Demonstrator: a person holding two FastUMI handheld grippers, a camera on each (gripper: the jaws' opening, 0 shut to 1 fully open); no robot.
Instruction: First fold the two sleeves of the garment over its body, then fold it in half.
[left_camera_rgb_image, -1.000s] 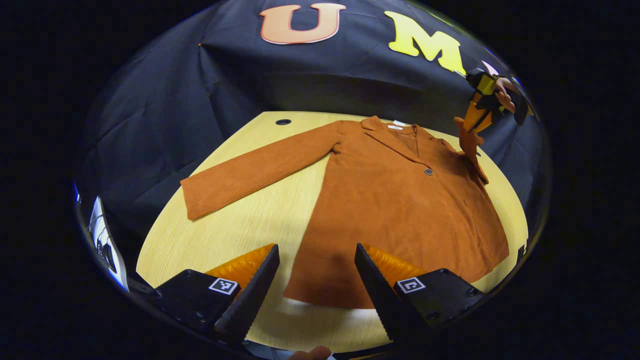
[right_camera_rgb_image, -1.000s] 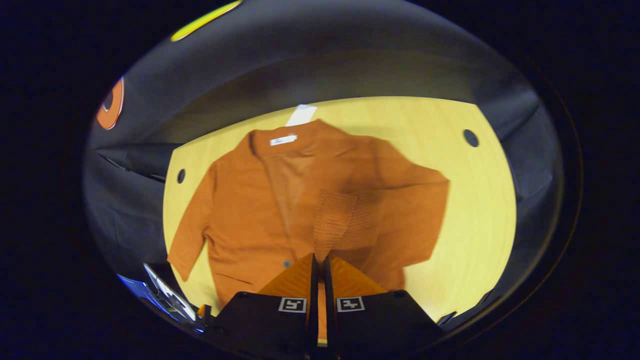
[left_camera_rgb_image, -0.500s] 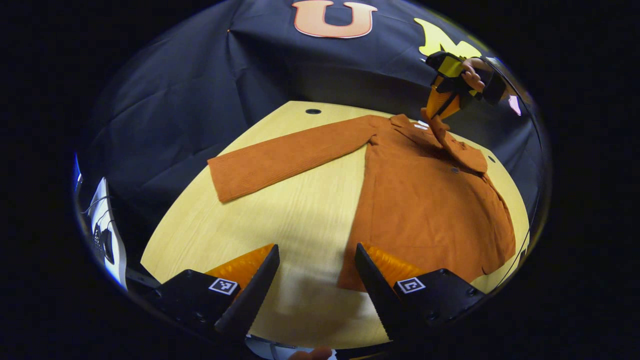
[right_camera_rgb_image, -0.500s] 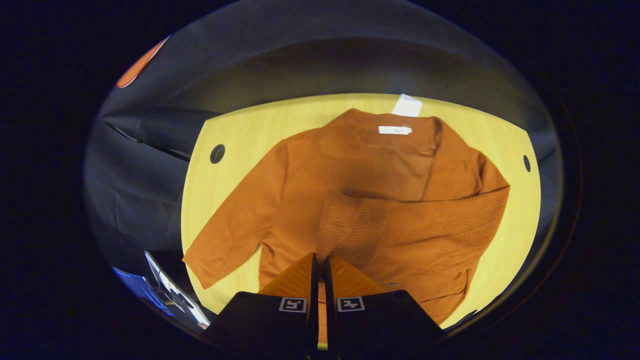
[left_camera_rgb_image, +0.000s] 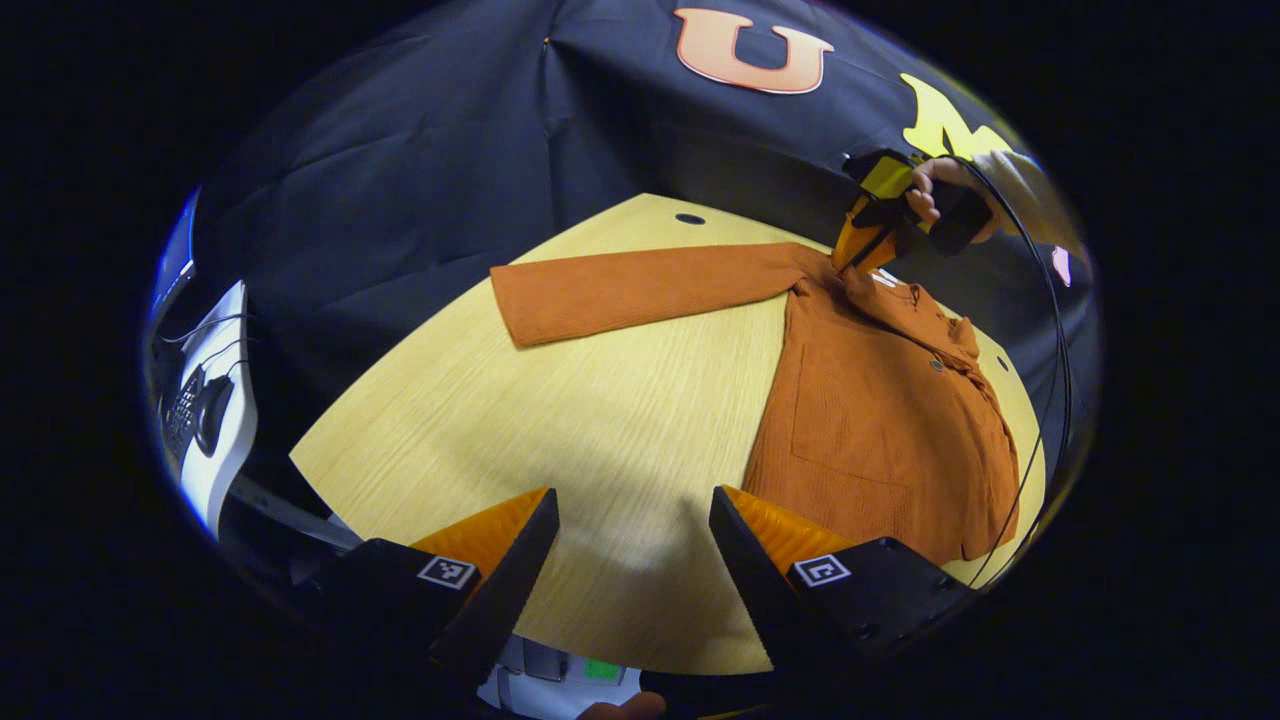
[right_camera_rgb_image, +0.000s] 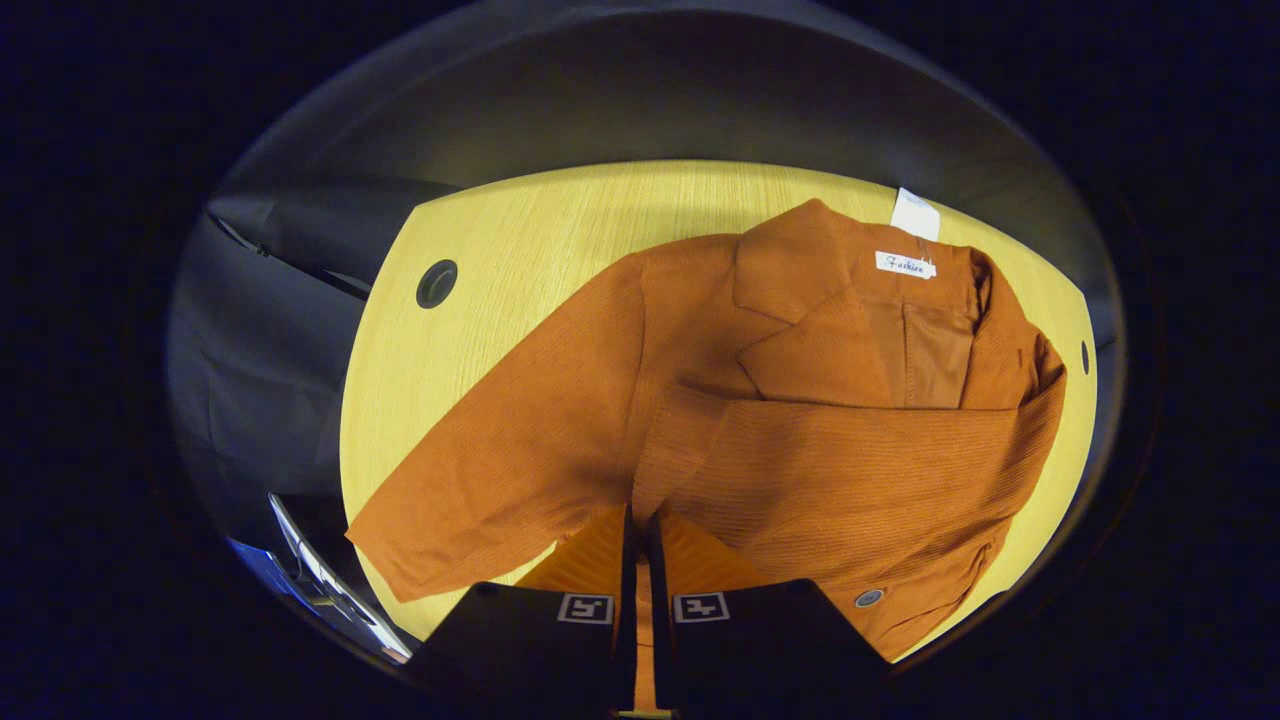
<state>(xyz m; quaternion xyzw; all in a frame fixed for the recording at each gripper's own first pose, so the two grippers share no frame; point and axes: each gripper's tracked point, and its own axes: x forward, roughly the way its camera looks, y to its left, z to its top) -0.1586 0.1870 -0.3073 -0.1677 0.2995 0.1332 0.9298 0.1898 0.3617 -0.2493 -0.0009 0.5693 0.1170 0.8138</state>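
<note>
An orange corduroy jacket lies face up on the wooden table, on the right of the left gripper view. One sleeve stretches flat to the left. The other sleeve is drawn across the jacket's chest, below the collar. My right gripper is shut on that sleeve's cuff; in the left gripper view this gripper hangs over the collar area with a hand holding it. My left gripper stands open above bare table, left of the jacket's hem, with nothing between its fingers.
A round cable hole sits at the table's far edge, with another near the stretched sleeve's shoulder. A white desk with a keyboard and mouse stands beyond the table's left edge. A black cable trails from the right gripper.
My right gripper has carried the cuff farther across the jacket's chest and lower toward it. My left gripper has shifted left, off the hem and over bare table.
</note>
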